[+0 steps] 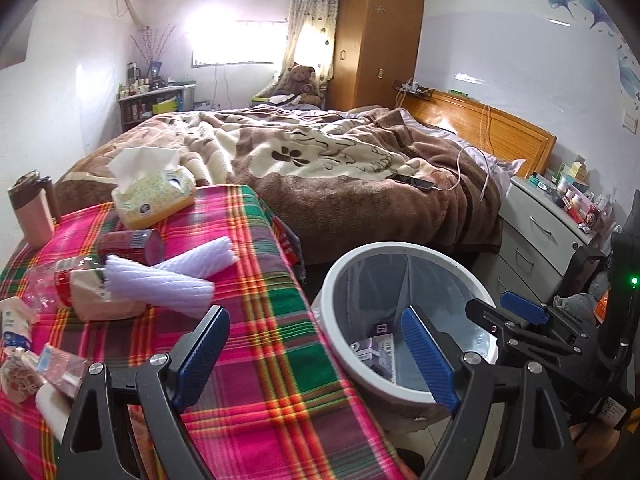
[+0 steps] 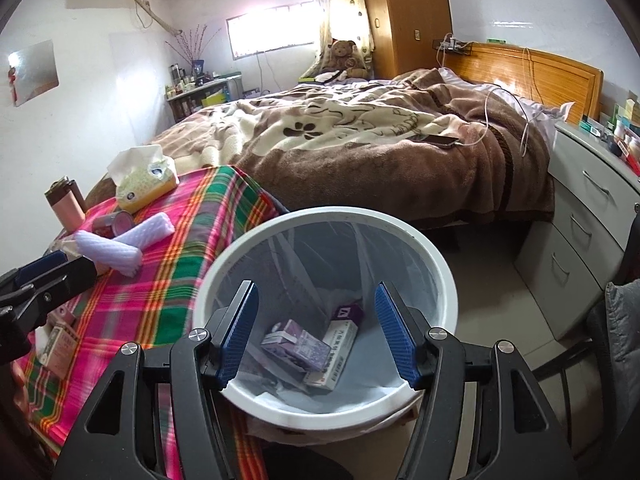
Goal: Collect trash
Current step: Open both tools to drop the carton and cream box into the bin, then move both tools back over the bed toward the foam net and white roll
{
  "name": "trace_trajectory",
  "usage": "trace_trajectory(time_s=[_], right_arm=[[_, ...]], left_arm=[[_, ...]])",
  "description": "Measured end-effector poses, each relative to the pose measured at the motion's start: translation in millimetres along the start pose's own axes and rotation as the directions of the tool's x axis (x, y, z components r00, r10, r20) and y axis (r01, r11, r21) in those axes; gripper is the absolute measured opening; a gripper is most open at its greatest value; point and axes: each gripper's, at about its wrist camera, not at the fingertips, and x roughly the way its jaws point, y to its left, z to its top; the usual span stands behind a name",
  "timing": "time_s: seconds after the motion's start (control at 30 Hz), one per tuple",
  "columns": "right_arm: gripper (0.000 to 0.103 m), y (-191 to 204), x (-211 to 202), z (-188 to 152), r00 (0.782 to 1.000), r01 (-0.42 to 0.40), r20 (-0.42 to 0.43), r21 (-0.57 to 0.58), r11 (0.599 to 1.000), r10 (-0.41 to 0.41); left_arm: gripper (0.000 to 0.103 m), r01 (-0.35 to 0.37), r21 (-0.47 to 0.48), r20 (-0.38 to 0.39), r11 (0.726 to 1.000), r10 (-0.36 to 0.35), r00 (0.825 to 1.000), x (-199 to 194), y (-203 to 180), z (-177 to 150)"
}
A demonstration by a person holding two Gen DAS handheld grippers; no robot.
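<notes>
Trash lies in two places — some already in the white bin, some on the plaid-covered table beside it. Inside the bin, on its clear liner, sit a purple carton and a white medicine box, touching each other near the bottom.

On the table, two white foam sleeves lie crossed over one another, with a red can on its side just behind them. Crumpled wrappers and small packets crowd the table's left edge. A tissue pack and a pink flask stand farther back, toward the bed.

The right gripper hangs directly above the bin's mouth, its blue pads spread wide with nothing between them. The left gripper is also spread and empty, straddling the table's edge — one finger over the cloth, the other over the bin's rim. In the left wrist view the right gripper shows at the bin's far side.
</notes>
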Motion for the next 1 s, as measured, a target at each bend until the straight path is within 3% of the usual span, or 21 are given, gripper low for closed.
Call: trace_trajectory(time_s=[0.53,1.0], right_arm=[[0.062,65.8,-1.9,-2.9,0.989,-0.142,0.03,-0.102,0.985,0.146],[0.062,136.5,25.4,-6.2,0.971,-0.238,-0.028,-0.265,0.935,0.239]], left_arm=[[0.088,-0.135,-0.107,0.016,0.985,0.138,0.99,-52.2,80.8,-33.2],[0.088,-0.312,-0.204,-0.054,0.928,0.308,0.95,-73.5,160.8,-76.5]])
